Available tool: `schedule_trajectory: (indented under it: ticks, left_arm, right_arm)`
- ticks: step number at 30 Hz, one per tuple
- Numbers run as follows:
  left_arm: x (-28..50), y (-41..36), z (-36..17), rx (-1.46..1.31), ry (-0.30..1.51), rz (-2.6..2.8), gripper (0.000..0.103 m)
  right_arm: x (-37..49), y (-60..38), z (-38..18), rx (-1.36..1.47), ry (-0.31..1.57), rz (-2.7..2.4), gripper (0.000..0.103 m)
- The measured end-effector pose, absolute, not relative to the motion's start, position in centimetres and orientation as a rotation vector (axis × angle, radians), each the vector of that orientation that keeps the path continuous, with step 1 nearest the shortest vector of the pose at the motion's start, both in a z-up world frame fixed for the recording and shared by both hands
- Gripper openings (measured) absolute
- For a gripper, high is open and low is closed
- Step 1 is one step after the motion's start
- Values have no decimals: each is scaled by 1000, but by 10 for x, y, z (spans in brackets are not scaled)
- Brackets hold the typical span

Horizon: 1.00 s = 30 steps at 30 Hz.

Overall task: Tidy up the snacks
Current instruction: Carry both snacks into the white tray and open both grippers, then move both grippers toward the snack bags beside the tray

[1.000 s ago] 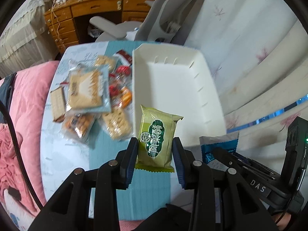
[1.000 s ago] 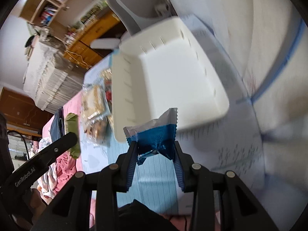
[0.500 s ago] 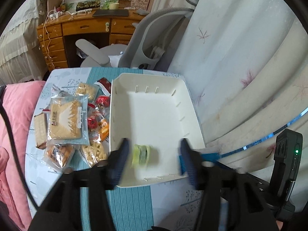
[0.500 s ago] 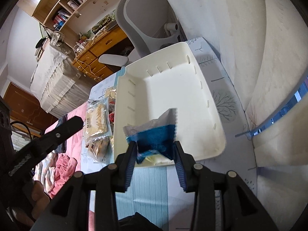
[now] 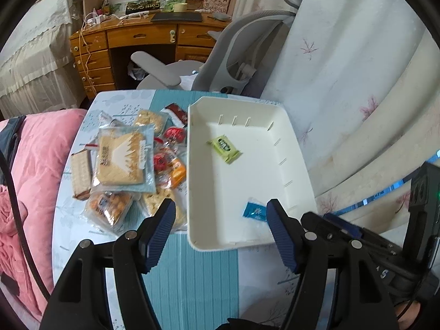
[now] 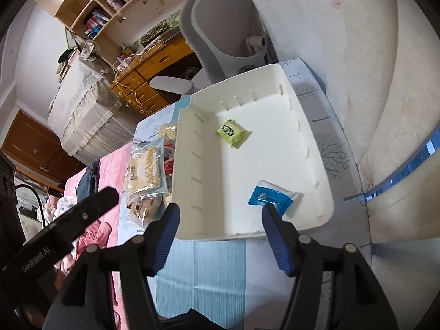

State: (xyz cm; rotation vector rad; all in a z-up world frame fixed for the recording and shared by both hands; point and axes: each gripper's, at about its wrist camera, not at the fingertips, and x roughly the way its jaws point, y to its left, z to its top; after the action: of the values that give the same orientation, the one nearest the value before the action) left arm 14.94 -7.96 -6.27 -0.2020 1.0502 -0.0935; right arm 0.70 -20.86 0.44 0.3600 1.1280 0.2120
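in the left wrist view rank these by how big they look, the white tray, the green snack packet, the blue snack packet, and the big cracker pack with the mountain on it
1. white tray
2. mountain cracker pack
3. green snack packet and blue snack packet: unranked; they look alike, and a finger hides part of the blue one.

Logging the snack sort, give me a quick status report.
Left gripper and right gripper open, jaws just opened, nothing between. Green packet and blue packet lie in white tray. Nothing blocking.
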Motion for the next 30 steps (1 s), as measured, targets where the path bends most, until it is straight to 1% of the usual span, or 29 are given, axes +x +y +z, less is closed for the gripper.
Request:
schedule_trajectory:
  ticks: [8, 12, 15, 20, 23, 30]
  left_arm:
    - [126, -46, -73, -192, 1084, -86, 68]
    - [117, -21, -77, -202, 1100, -81, 71]
    - [112, 1, -80, -202, 1113, -81, 74]
    - [109, 36, -85, -204, 1150, -97, 75]
    - [107, 55, -85, -191, 1162, -113, 80]
    - [105, 100, -88, -156, 1197, -170, 80]
  right_arm:
    - [-1, -180, 14, 286, 1109, 225, 64]
    - [-5, -161, 22, 246, 1085, 229, 73]
    - [-7, -141, 25, 210, 1081, 240, 73]
    - [-13, -102, 26, 186, 1084, 219, 73]
    - [-17, -80, 25, 189, 1086, 211, 73]
    - [-30, -30, 22, 213, 1085, 155, 73]
